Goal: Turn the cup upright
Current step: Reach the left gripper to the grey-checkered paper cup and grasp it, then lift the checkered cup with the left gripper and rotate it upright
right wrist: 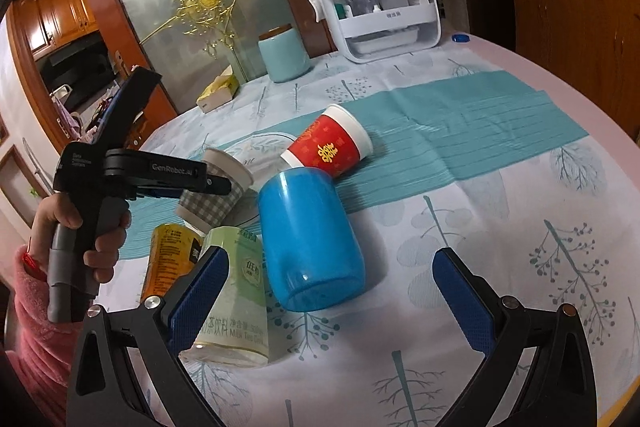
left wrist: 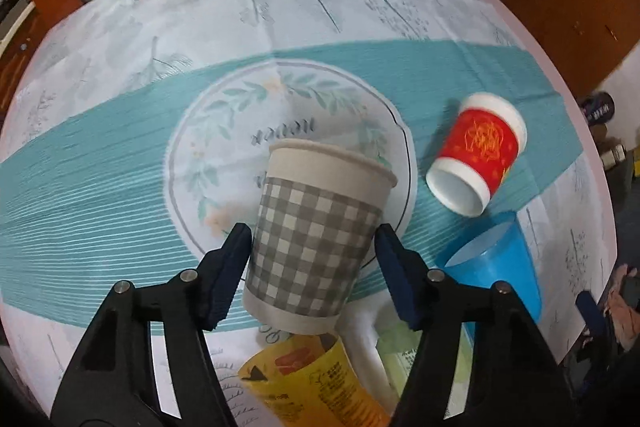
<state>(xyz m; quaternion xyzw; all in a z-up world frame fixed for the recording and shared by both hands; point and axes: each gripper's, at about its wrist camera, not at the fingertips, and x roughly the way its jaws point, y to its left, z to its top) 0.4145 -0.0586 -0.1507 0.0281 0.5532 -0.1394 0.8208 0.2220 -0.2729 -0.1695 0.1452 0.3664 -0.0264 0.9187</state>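
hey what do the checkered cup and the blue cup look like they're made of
Checkered cup: likely paper, matte, with a rolled rim and printed gingham sleeve. Blue cup: likely plastic, glossy and slightly translucent, with light glinting off its wall.

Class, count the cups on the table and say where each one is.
5. Checked cup held in the left hand-held gripper; red cup on its side on the teal strip; blue cup beside it; yellow cup and green cup nearest. More may be hidden.
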